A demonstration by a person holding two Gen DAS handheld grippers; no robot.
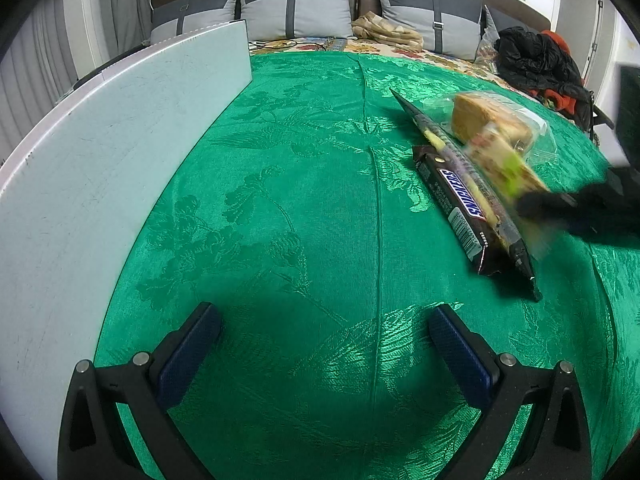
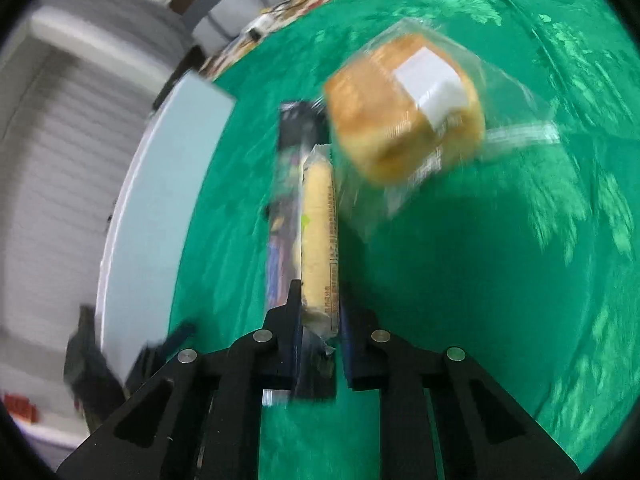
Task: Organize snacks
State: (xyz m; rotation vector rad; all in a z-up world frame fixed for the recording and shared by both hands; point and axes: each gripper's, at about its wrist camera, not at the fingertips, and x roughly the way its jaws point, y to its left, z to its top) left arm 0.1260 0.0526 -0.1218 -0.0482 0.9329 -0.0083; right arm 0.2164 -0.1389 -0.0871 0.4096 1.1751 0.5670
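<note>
Green patterned cloth (image 1: 304, 184) is filling most of both views, and no box or basket is showing — the snacks are lying loose on the cloth or hanging in a gripper. In the right wrist view, the right gripper (image 2: 320, 312) is clamping a long yellow snack stick (image 2: 318, 232) in a clear wrapper, its pads pressing on the near end at lower centre. A dark wrapped packet (image 2: 286, 184) is lying just beside the stick on its left, blurred. A wrapped square cake (image 2: 404, 116) with a white label is sitting at upper centre-right, just beyond the stick's far end; whether they are touching I cannot tell.

In the left wrist view, a Snickers bar (image 1: 460, 204) is lying at centre right on the cloth, with the cake and the other wrappers crowding just behind it, and the right gripper is reaching in as a dark blur from the right edge. The left gripper (image 1: 324, 352) is hovering at the bottom with its jaws spread wide and nothing between them — well apart from the snacks.

A pale board (image 1: 112, 152) is running along the left side. Grey cushions (image 1: 296, 8) and a black jacket (image 1: 536, 60) are sitting across the top.
</note>
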